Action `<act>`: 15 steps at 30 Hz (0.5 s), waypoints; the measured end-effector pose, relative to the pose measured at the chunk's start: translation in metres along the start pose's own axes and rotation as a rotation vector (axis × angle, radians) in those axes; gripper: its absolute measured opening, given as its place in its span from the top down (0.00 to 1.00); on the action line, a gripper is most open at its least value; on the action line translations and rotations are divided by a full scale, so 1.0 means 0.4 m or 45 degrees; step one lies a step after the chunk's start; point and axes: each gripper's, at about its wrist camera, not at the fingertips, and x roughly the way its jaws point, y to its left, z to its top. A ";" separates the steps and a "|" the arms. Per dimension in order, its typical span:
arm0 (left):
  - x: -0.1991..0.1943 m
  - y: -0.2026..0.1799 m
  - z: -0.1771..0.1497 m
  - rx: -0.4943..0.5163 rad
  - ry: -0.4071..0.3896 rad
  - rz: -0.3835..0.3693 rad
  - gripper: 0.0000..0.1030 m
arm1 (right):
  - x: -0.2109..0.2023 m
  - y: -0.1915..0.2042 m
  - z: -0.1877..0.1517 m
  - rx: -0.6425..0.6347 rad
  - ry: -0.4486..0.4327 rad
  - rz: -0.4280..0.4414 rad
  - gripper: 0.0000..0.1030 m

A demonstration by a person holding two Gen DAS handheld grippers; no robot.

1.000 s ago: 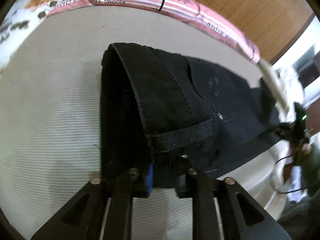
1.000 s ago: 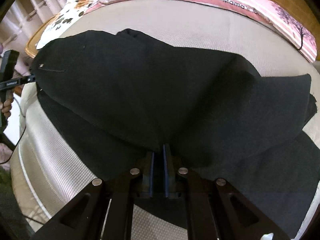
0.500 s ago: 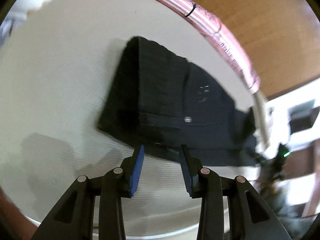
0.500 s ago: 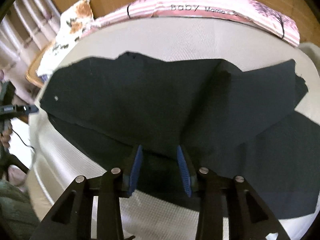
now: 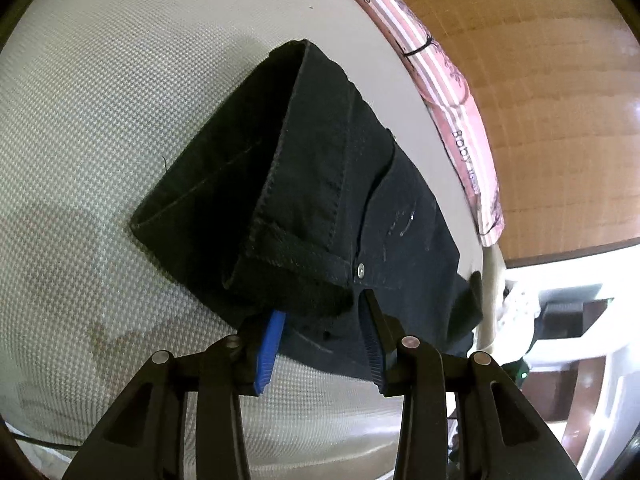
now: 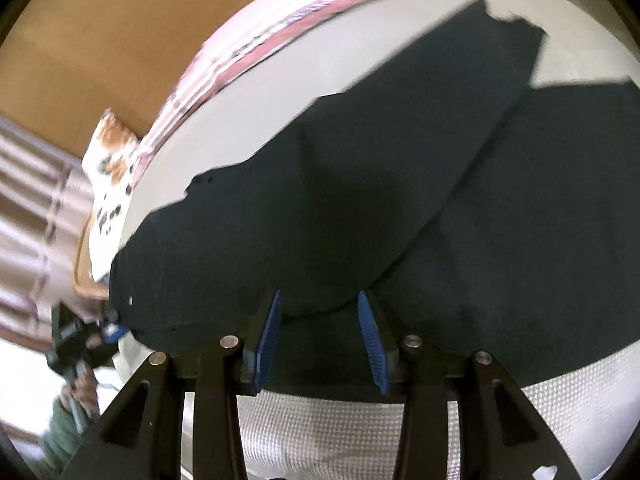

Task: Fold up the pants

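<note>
The black pants point(image 5: 320, 208) lie folded over on a pale woven mattress point(image 5: 100, 120), and each camera catches a different end of them. The left wrist view shows the waist end up close: stitched seams, a belt loop, and a metal rivet point(image 5: 361, 269) beside a pocket edge. The left gripper point(image 5: 320, 328) stands with its fingers spread apart, the waistband bunched right at the tips and lying between the blue pads point(image 5: 270, 346), with a clear gap to either side, so nothing is clamped. The right wrist view gives no stitching, only broad dark cloth point(image 6: 380, 208), one layer lying over another with a diagonal edge running across, and it is blurred toward its left side. The right gripper point(image 6: 320, 320) is likewise spread wide, its blue pads point(image 6: 267, 340) just at the near fold of the cloth without pinching it. Only the left view shows the pink striped cushion point(image 5: 448, 80) with printed lettering sharply, along the far edge of the mattress against a wooden wall point(image 5: 540, 100). Only the right view shows a flowered pillow point(image 6: 110, 184), a striped curtain point(image 6: 36, 216), and, low at the left, the other gripper held in a hand point(image 6: 78, 340).
</note>
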 end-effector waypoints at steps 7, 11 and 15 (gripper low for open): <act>-0.036 -0.011 0.008 0.039 -0.099 0.055 0.78 | 0.023 -0.067 0.010 0.124 -0.049 0.022 0.64; -0.062 -0.018 0.021 0.030 -0.136 0.047 0.79 | 0.028 -0.092 0.036 0.177 -0.123 0.071 0.64; -0.073 -0.030 0.033 0.055 -0.151 0.072 0.79 | 0.037 -0.103 0.071 0.201 -0.161 0.106 0.65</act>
